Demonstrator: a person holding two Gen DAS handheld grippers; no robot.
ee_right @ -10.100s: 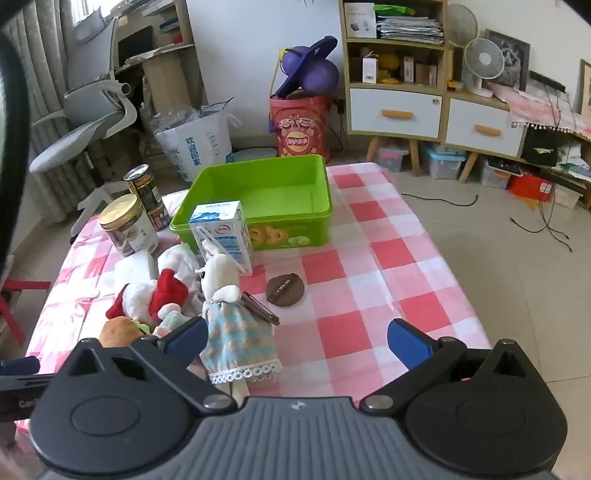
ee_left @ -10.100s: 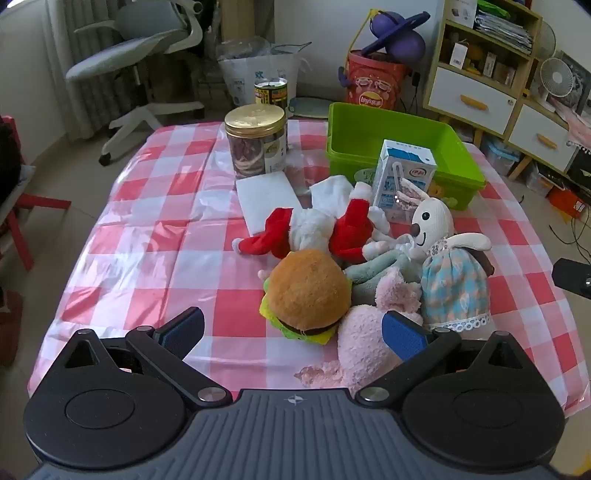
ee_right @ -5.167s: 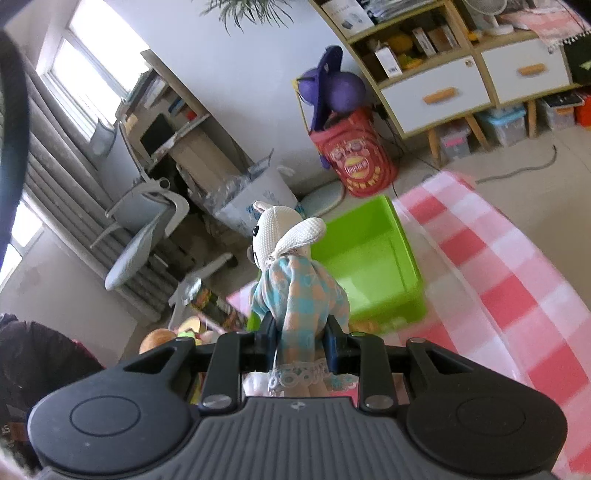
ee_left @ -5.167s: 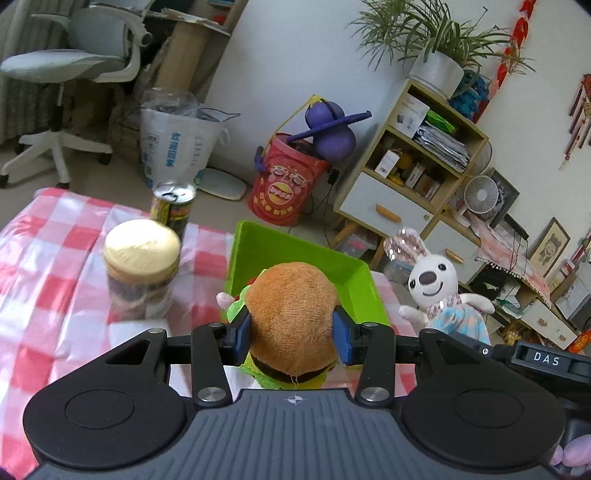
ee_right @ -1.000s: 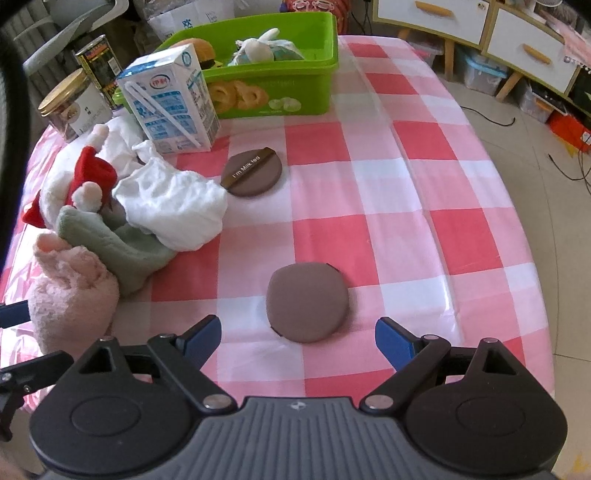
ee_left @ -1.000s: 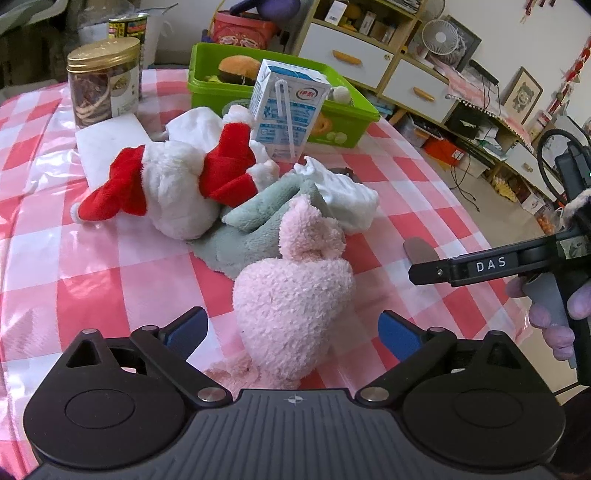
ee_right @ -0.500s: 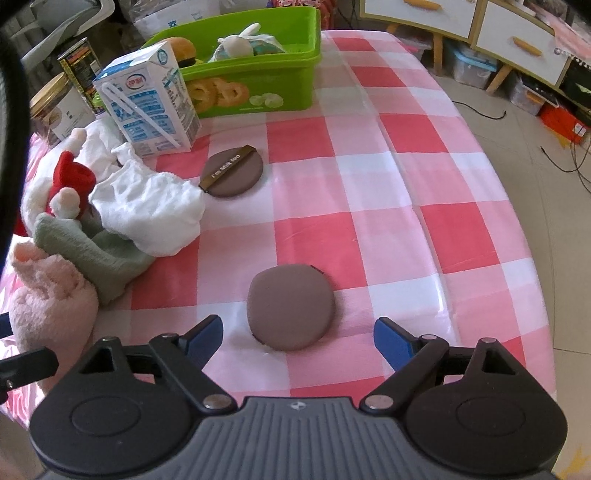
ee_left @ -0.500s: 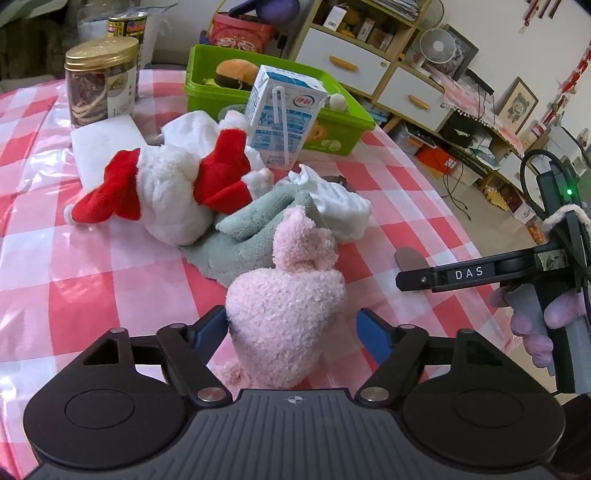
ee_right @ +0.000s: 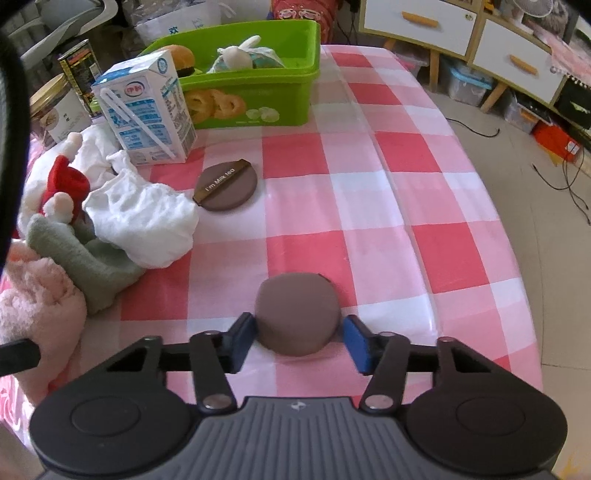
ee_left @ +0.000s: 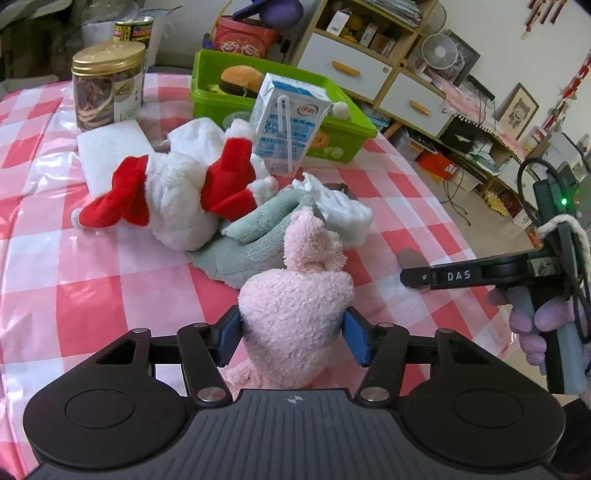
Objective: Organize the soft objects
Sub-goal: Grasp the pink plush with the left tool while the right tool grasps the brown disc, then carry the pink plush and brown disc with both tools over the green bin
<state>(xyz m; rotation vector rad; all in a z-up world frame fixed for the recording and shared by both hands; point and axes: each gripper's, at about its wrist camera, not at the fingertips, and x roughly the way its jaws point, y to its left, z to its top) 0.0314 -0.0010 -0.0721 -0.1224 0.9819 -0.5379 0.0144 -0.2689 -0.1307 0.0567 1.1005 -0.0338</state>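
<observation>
A pink fluffy plush (ee_left: pixel 295 306) lies at the near edge of the checked table, and my left gripper (ee_left: pixel 291 334) has both blue pads against its sides, jaws still closing. A brown round puff (ee_right: pixel 297 310) sits between the pads of my right gripper (ee_right: pixel 299 341), which is closing and touching both its edges. The green bin (ee_right: pixel 251 103) at the back holds a burger plush (ee_left: pixel 240 75) and a bunny doll (ee_right: pixel 240 53). A Santa plush (ee_left: pixel 177 199), a grey-green towel (ee_left: pixel 255 240) and a white cloth (ee_right: pixel 144 218) lie in a heap.
A milk carton (ee_left: pixel 288 122) stands in front of the bin. A second brown puff (ee_right: pixel 225 184) lies beside it. A gold-lidded jar (ee_left: pixel 107 85), a can (ee_left: pixel 133 31) and a white pad (ee_left: pixel 110 155) are at the back left. A hand (ee_left: pixel 532 325) holds the right gripper.
Both grippers' jaws have come in from wide apart: the left onto the pink plush, the right onto the brown puff. Neither hand has shifted.
</observation>
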